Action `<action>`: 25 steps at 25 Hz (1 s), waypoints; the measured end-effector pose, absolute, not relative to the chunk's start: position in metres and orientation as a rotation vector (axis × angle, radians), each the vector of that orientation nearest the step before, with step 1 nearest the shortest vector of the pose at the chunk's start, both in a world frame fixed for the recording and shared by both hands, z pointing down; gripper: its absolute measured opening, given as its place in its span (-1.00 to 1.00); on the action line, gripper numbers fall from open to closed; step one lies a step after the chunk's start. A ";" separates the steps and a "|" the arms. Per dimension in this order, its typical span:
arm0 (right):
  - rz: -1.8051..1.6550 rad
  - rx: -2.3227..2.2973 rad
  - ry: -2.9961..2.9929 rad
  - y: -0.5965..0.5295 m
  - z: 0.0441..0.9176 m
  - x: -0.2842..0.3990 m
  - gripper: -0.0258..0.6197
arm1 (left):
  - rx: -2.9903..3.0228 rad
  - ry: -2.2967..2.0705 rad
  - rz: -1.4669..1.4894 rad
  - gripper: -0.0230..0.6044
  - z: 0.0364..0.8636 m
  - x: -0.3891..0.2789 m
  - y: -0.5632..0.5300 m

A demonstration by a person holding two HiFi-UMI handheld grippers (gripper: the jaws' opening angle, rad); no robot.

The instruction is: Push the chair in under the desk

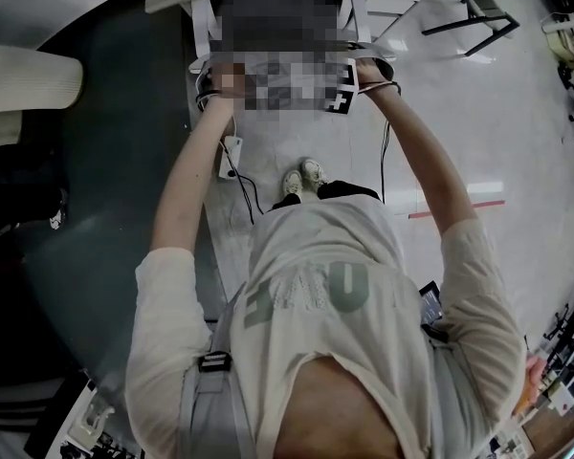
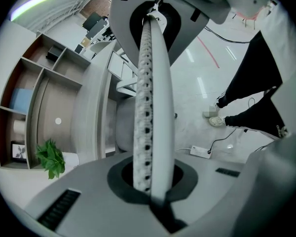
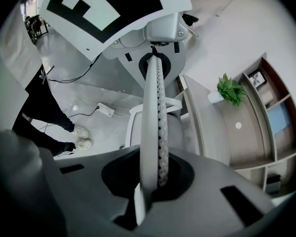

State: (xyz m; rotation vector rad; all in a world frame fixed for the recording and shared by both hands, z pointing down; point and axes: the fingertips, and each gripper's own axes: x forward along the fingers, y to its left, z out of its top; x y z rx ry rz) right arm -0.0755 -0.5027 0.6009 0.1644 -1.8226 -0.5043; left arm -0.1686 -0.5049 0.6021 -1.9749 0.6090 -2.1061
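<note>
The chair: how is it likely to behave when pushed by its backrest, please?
Its white rim looks rigid, so it should carry the push; the mesh beside it probably gives. The glossy floor suggests easy sliding.

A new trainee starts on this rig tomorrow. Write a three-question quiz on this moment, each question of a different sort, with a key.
1. True or false: the left tongs are clamped on the white mesh chair backrest.
2. Multiple choice: what stands next to the brown wooden shelf unit? A) a green leafy plant B) a red kettle C) a stack of plates
3. Short answer: what do the right tongs grip?

Key: 1 true. 2 A. 3 the same chair backrest, between its jaws.
</note>
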 end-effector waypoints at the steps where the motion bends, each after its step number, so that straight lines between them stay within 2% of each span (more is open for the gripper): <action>1: -0.509 0.167 -1.816 -0.509 0.601 -0.076 -0.85 | -1.975 0.611 -2.106 -0.88 0.602 -0.169 -0.510; 12: -0.506 0.160 -1.804 -0.572 0.599 -0.085 -0.86 | -1.977 0.628 -2.106 -0.88 0.598 -0.178 -0.571; 25: -0.554 0.216 -1.739 -0.581 0.605 -0.082 -0.86 | -1.975 0.646 -2.090 -0.88 0.597 -0.177 -0.572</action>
